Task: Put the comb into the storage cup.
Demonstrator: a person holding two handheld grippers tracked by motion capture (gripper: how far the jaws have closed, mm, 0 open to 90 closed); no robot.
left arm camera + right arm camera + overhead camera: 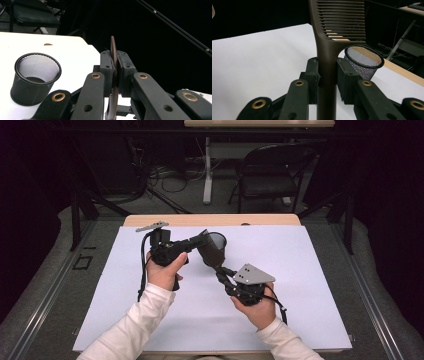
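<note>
Gripping a brown comb [329,50] from both ends, left gripper [114,72] clamped on its thin edge, right gripper [327,75] closed around the handle, above the white sheet [300,285] on the wood table [270,220]. Black mesh cup [214,247] just behind them; folding chair [272,170], cables on floor [165,175], dark room beyond.
</note>
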